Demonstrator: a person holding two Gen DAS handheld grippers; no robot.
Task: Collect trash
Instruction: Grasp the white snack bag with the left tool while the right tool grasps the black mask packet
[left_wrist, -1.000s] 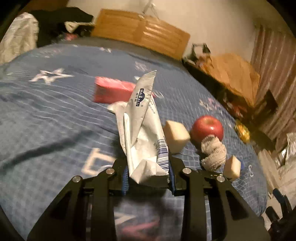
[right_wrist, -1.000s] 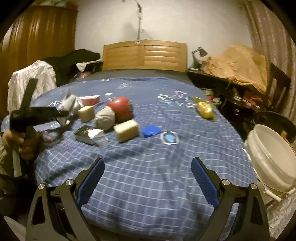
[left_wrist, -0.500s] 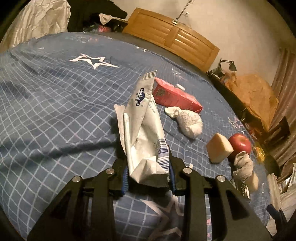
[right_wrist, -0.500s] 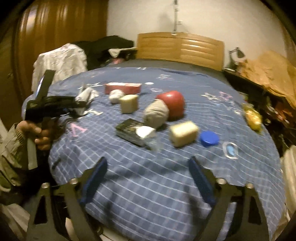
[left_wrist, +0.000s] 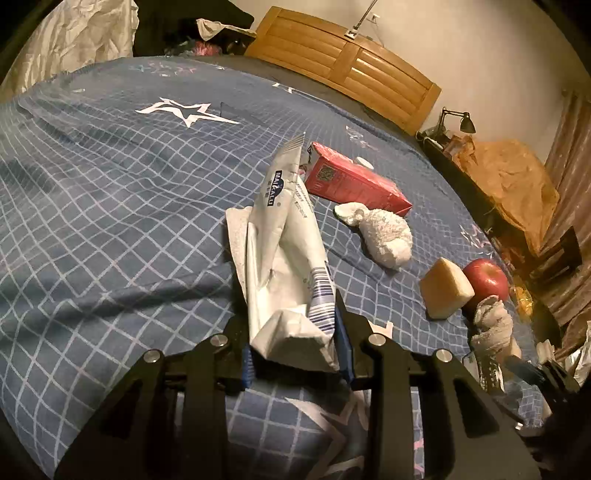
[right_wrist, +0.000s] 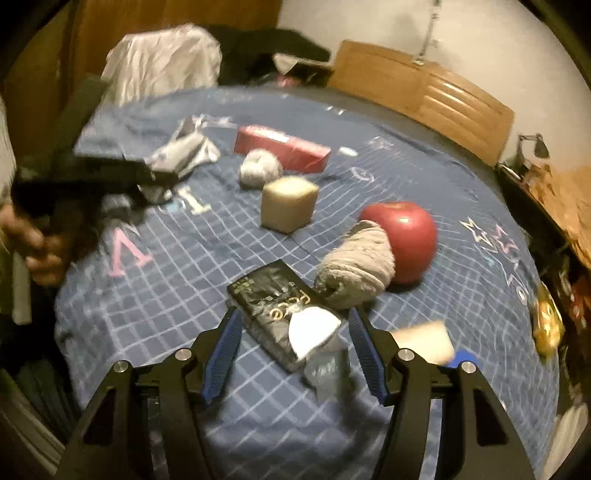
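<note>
We're pinching the crumpled white wrapper (left_wrist: 284, 258) in the left claw (left_wrist: 295, 354) above the bed (left_wrist: 110, 206) while bringing the spread right claw (right_wrist: 295, 350) around the near black packet (right_wrist: 273, 310), which probably needs closing next.

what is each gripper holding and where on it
The left gripper pinches the white wrapper at its crumpled bottom end. The right gripper is open, holding nothing.

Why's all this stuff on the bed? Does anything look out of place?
Yes: a red apple, red carton, yellowish blocks and a dark packet lie scattered across the blue bedspread. The left gripper holds a crumpled white wrapper.
</note>
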